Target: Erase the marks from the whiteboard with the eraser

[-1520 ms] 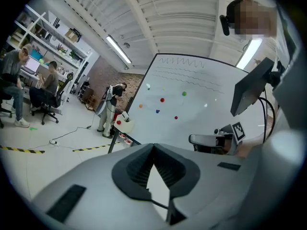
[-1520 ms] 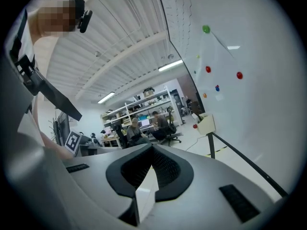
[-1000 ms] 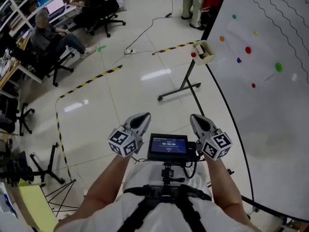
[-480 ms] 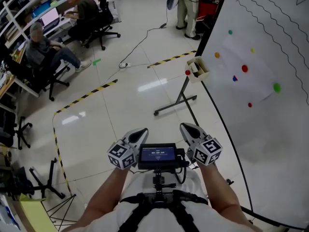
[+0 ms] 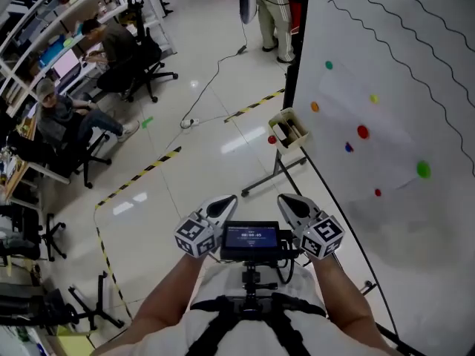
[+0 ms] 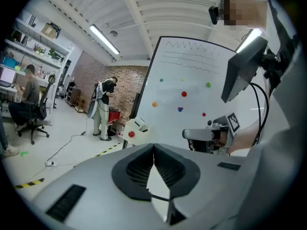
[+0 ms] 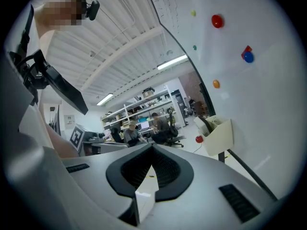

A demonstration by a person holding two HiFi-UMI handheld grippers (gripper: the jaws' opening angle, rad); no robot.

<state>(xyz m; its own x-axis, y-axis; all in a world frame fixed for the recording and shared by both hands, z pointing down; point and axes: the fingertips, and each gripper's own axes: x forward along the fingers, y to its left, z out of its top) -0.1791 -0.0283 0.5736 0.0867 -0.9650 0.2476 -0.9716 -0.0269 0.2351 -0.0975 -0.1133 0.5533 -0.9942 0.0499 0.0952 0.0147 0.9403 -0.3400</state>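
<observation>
Whiteboard [image 5: 415, 124] unwiped: I hold left gripper [image 5: 225, 201] and right gripper [image 5: 286, 200] closed, empty; wavy marks [image 5: 401, 59] all left, eraser not yet picked up.

The left tool [image 6: 153, 150] is pointing toward the whiteboard [image 6: 168, 123], its jaws pressing together on nothing. Wavy lines [image 6: 192, 46] are running across the whiteboard's top, coloured dots [image 6: 183, 94] sitting below them. A cream tray [image 6: 136, 130] is hanging at its lower left edge.
</observation>
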